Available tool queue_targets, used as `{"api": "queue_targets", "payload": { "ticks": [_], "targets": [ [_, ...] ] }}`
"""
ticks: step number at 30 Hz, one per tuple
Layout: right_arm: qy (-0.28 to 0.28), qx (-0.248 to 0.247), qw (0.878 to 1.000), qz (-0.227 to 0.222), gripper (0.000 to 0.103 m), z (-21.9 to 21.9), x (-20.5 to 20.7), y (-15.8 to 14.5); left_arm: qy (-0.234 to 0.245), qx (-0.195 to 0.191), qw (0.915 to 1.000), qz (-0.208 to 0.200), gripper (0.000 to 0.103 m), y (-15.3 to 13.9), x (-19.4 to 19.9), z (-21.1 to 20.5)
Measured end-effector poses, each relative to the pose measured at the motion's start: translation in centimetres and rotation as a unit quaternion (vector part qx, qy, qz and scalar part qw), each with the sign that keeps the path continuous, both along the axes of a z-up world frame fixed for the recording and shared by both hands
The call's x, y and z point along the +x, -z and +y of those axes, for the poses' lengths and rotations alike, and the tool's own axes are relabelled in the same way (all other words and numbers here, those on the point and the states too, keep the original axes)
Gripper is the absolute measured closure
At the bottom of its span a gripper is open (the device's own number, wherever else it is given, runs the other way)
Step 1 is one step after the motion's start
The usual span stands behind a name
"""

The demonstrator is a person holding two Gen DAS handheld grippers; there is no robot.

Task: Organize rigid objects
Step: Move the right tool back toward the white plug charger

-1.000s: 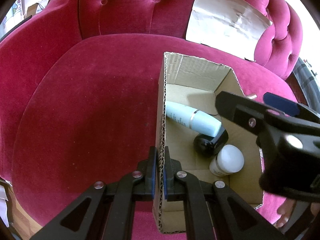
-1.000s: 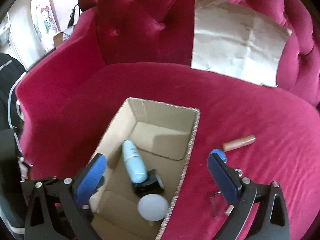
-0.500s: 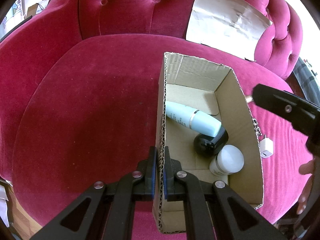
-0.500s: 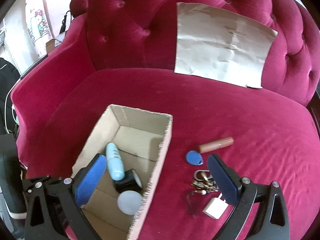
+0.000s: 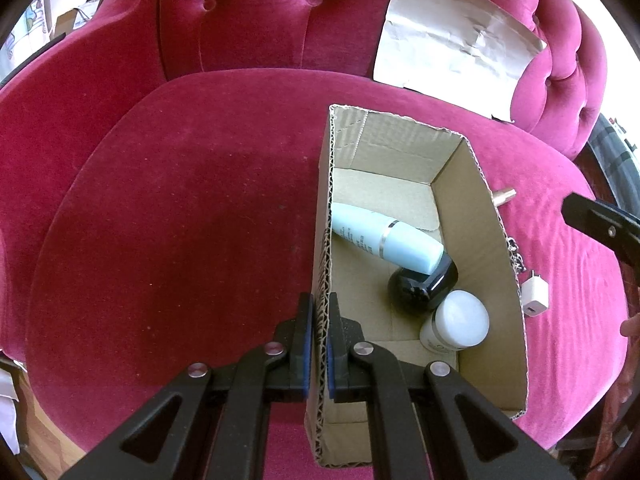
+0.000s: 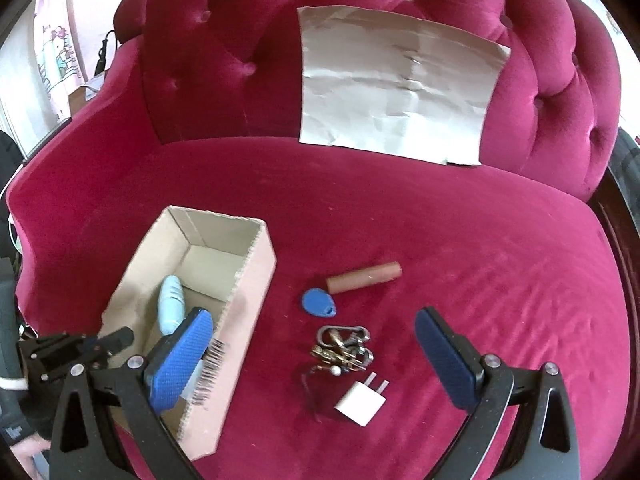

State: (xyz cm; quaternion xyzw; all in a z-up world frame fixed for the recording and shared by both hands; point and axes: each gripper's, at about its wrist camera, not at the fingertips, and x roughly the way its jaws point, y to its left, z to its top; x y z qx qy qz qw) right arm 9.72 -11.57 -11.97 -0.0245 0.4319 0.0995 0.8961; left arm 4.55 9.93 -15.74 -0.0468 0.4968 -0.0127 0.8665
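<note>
Three containers lie in the box (image 5: pixel 472 208). Left gripper (image 5: pixel 316 344) clamps its wall; right gripper (image 6: pixel 316 356), wide open and empty, hovers over keys (image 6: pixel 344 348), charger (image 6: pixel 360 402), tag (image 6: pixel 318 301), tube (image 6: pixel 364 277), lower centre.

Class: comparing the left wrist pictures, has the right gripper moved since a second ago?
Yes. The right gripper was over the cardboard box; now it sits right of it, above the seat by the white charger.

seat (image 6: pixel 460 240) open right of box (image 6: pixel 256 280)
</note>
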Motion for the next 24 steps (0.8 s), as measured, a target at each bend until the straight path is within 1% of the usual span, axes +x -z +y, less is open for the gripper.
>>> {"api": "queue_targets", "payload": {
  "ticks": [13, 24],
  "targets": [
    [0.002, -0.033, 0.999, 0.015, 0.0, -2.6, -1.0, 1.8, -0.005, 0.003, 1.0, -0.001, 0.098, 0.0, -0.1, -0.2],
    [0.008, -0.04, 0.998, 0.047, 0.0, -4.0, -1.1, 4.9, -0.008, 0.003, 1.0, 0.0, 0.098, 0.1, 0.1, -0.3]
  ]
}}
